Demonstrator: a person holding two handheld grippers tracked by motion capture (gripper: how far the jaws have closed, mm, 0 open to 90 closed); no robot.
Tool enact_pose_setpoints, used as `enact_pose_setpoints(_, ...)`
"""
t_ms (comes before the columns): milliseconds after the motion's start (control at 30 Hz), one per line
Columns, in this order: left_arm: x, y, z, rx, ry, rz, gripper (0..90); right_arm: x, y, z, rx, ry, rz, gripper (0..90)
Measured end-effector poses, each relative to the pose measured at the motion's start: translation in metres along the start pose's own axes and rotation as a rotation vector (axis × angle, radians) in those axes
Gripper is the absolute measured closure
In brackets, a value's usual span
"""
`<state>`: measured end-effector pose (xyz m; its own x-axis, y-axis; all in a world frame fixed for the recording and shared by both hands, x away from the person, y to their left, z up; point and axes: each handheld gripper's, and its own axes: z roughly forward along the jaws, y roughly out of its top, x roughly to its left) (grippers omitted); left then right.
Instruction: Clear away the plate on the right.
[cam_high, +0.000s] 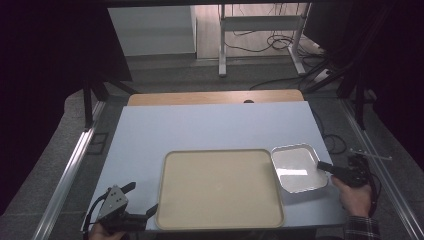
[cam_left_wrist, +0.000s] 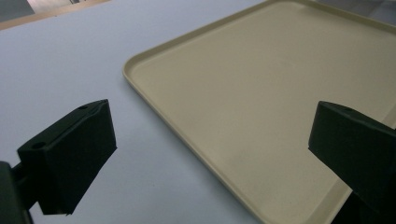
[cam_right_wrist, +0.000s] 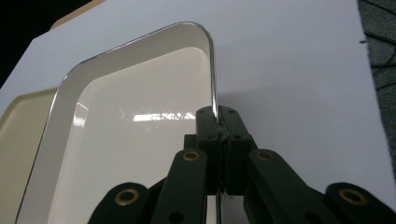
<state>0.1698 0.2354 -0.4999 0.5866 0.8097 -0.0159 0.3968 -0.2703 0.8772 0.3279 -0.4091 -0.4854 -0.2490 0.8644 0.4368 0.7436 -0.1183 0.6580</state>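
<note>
Jaws of the right hand-held gripper (cam_right_wrist: 218, 122) pinch the rim of the white enamel tray (cam_right_wrist: 126, 116). The left hand-held gripper (cam_left_wrist: 210, 154) is spread wide, the beige tray's (cam_left_wrist: 261, 102) corner apparently between its jaws, untouched, on the tabletop (cam_high: 200, 125).

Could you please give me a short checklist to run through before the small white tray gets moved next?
1. Right hand-held gripper clamped on the rim of the small white tray: ok, jaws shut on its edge.
2. Beige tray bare inside, should the small tray go there: ok.
3. Small tray empty, nothing to spill: ok.
4. Left hand-held gripper out of the way: not ok, its open jaws straddle the beige tray's near-left corner.
5. Grip firm enough for a lift: cannot tell.
6. Blue table top beyond the trays free: ok.
</note>
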Motion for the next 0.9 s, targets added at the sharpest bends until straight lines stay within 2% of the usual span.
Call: enact_pose_setpoints(900, 0.000, 0.000, 0.000, -0.001, 0.000, 0.000, 0.5, 0.040, -0.005, 0.025, 0.043, 0.092, -0.046, 88.8)
